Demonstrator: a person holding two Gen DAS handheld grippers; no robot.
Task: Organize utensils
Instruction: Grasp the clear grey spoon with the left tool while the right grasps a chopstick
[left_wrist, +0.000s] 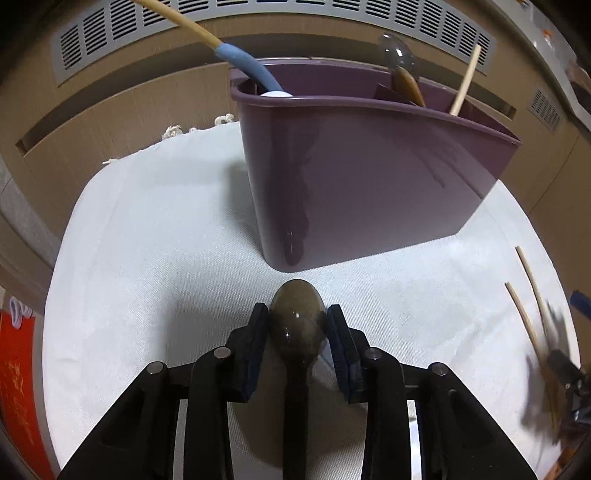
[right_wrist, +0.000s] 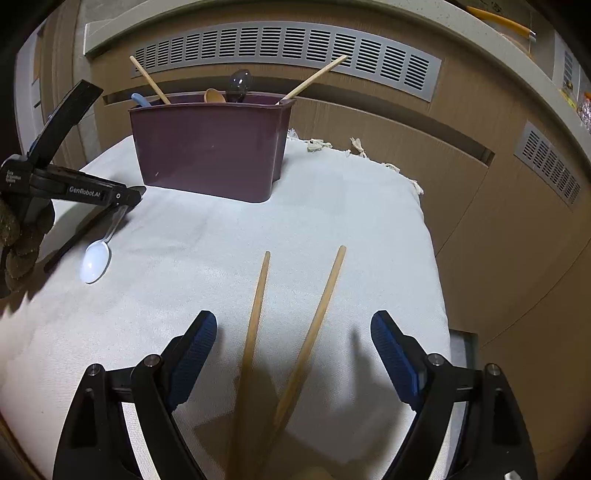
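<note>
- The left hand-held gripper (left_wrist: 297, 314) is clamping the dark spoon (left_wrist: 297, 295): both pads (left_wrist: 258, 332) are pressing against the sides of its translucent bowl.
- The bowl is projecting forward past the fingertips, and the handle is running back between the jaws towards the camera.
- The dark spoon is sitting low over the white cloth (left_wrist: 147, 240) covering the table, just in front of the near corner of the purple organizer (left_wrist: 369, 177).
- The right hand-held gripper (right_wrist: 293, 321) is standing wide apart and gripping nothing.
- Two chopsticks (right_wrist: 258, 314) are lying on the cloth between its jaws, touching neither pad, crossing near the camera and spreading apart towards their far tips.
- The organizer is standing upright at the far side of the cloth.
- A blue-handled utensil (left_wrist: 240, 66) is leaning out of its left end.
- A brown spoon (left_wrist: 410, 86) and a glossy dark spoon (left_wrist: 400, 55) are standing further right, and a single chopstick (left_wrist: 467, 79) is standing at the right end.
- In the right wrist view, a pale spoon (right_wrist: 95, 260) is lying under the left hand-held gripper; whether it is a second spoon cannot be determined.
- A gloved hand (right_wrist: 18, 236) is holding the left tool.
</note>
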